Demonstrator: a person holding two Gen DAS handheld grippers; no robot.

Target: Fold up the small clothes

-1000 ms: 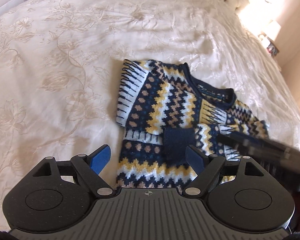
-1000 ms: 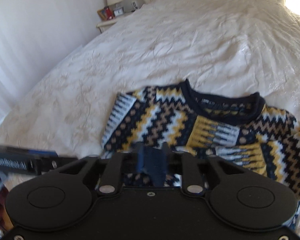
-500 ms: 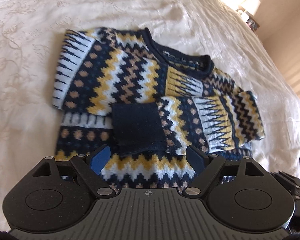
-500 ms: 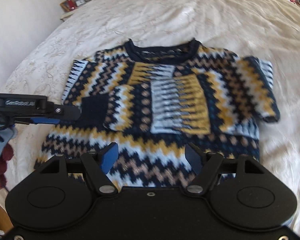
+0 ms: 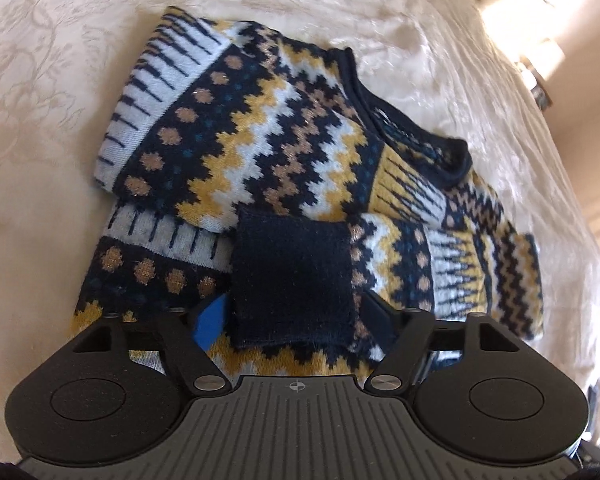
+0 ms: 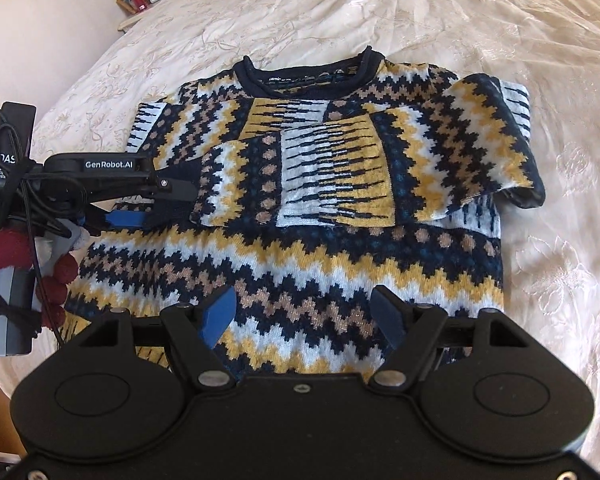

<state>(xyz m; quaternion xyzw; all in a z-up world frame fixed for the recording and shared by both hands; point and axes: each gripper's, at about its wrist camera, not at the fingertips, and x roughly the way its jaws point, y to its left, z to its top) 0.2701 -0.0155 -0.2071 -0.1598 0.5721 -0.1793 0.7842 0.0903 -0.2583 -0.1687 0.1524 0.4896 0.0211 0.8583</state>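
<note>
A: Lying flat on the cream floral bedspread (image 6: 480, 20), the knitted zigzag sweater (image 6: 300, 256) has its neckline at twelve o'clock in the right wrist view and both sleeves folded in across the chest.

B: Left gripper (image 5: 290, 320)?

A: Low over the sweater's left side. Its jaws are closing, with the navy cuff (image 5: 292, 280) of the folded sleeve between them. The blue pad at nine o'clock sits just beside the cuff's edge; the dark finger at three o'clock lies along the other edge. Pressing or not, I cannot tell; it looks like a flank, not a pinch.

B: Seen from the other side?

A: In the right wrist view the left gripper (image 6: 156, 204) comes in from nine o'clock, one finger above the cuff (image 6: 180, 196), the blue one below. A gloved hand (image 6: 56, 276) in dark red knit holds its handle, with black cables looped round it.

B: Right gripper (image 6: 304, 316)?

A: Jaws wide apart, holding nothing, above the hem band at six o'clock. Only sweater shows through the gap.

B: Surroundings?

A: A nightstand (image 6: 140, 4) at eleven o'clock carries a lamp, a small clock and a red object. Bright sunlight washes out the headboard area at one o'clock in the left wrist view. Nothing rests on the sweater but its own sleeves.
</note>
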